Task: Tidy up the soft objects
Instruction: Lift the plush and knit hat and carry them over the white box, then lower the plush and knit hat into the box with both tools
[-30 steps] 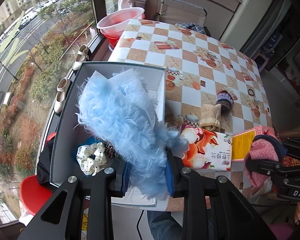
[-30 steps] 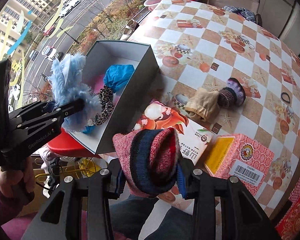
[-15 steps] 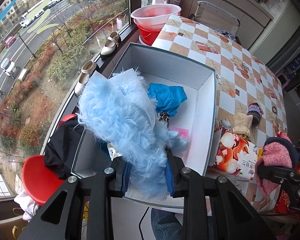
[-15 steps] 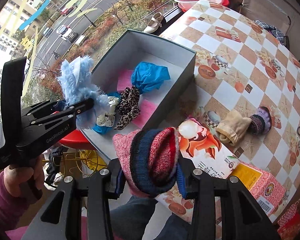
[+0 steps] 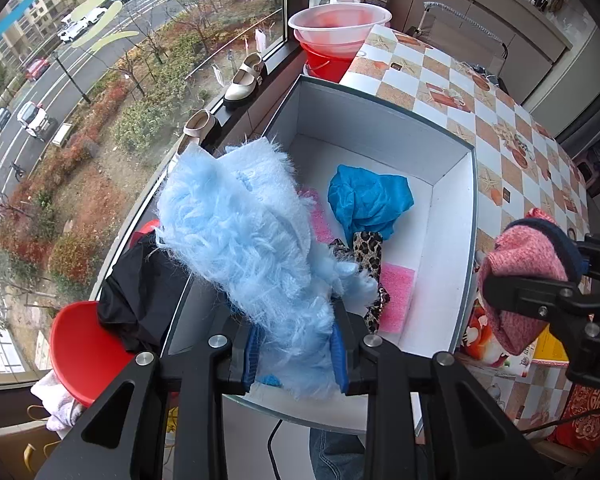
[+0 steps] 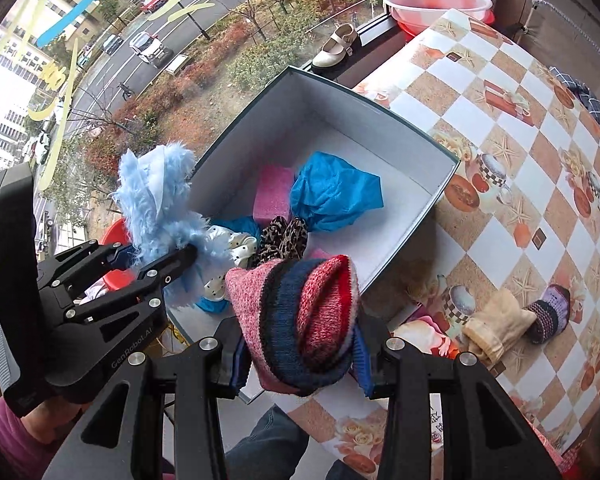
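Note:
My left gripper [image 5: 296, 356] is shut on a fluffy light-blue fur piece [image 5: 240, 236], held over the near left part of the grey box [image 5: 384, 116]. The same fur piece [image 6: 156, 200] hangs at the box's left edge in the right wrist view, in the left gripper [image 6: 156, 264]. My right gripper [image 6: 300, 364] is shut on a pink, red and navy knit hat [image 6: 300, 316] above the box's near corner; it shows in the left wrist view as well [image 5: 528, 280]. Inside the box [image 6: 444, 184] lie a blue cloth [image 6: 332, 196], a leopard scrunchie [image 6: 284, 240], a dotted white scrunchie [image 6: 236, 248] and pink foam [image 6: 272, 196].
On the checked tablecloth [image 6: 500, 160] lie a beige sock [image 6: 496, 320] and a purple knit item [image 6: 552, 308]. A printed carton [image 5: 488, 344] sits beside the box. Shoes [image 5: 244, 80] stand on the sill, basins [image 5: 340, 28] at the table's far end, a red stool [image 5: 80, 348] below.
Both grippers have shifted left over the box with their loads. The box interior now fills the view and the hat has come up to the box's near corner.

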Demonstrator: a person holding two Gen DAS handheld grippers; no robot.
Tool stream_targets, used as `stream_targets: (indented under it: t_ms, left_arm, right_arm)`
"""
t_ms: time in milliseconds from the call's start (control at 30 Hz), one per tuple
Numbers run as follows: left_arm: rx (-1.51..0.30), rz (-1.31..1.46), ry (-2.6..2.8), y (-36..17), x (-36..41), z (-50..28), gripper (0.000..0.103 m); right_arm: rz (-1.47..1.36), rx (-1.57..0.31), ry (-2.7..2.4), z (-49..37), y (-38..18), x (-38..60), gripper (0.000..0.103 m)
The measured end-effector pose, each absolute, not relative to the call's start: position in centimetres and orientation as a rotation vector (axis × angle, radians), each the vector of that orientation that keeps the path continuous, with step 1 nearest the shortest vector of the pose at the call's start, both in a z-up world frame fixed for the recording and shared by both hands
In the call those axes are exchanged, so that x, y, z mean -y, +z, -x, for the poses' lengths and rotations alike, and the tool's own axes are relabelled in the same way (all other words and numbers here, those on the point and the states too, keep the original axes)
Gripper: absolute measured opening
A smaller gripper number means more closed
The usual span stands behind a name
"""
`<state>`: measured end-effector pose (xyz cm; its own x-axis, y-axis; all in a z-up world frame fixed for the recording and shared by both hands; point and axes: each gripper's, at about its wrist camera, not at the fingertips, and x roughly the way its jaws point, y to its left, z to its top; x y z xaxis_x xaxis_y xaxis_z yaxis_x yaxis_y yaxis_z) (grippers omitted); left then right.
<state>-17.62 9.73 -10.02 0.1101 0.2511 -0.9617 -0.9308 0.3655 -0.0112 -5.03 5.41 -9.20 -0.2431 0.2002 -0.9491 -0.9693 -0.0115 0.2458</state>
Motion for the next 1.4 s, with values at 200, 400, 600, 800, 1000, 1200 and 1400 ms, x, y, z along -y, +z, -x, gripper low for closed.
stream_targets:
  t_ms: [200,400,600,800,1000,1200,1400]
  left_arm:
    - [-1.13,0.805,1.029,-11.3,-10.5,17.7,0.032]
    - [-1.158,0.835,1.038,-12.9,-10.8,17.8,0.032]
    - [-1.176,0.884,1.014,-14.6,-11.5,17.6,0.032]
    - [-1.209,0.891,1.0,-15.9,-11.6,17.0,0.032]
    - [-1.26,0.905,0.949,-17.4,-11.0,16.7,0.033]
    - [-1.294,0.918,0.923,-18.3,-9.5,16.8,0.033]
    - [-1.308,0.912,0.905,-18.5,-8.3,16.7,0.034]
  right_arm:
    - [0.937,-1.259,1.462,5.2,-10.5,-7.2,0.042]
    - [0.937,-1.292,1.452,5.7,-12.2,-9.1,0.042]
    - [0.927,-1.331,1.426,5.7,-13.9,-10.5,0.042]
    - [0.933,-1.382,1.401,5.8,-15.9,-10.8,0.042]
    - [0.958,-1.448,1.348,5.3,-18.1,-10.1,0.042]
    - [0.98,-1.447,1.351,5.2,-18.1,-9.3,0.042]
    - [0.966,-1.482,1.351,4.6,-18.3,-8.7,0.042]
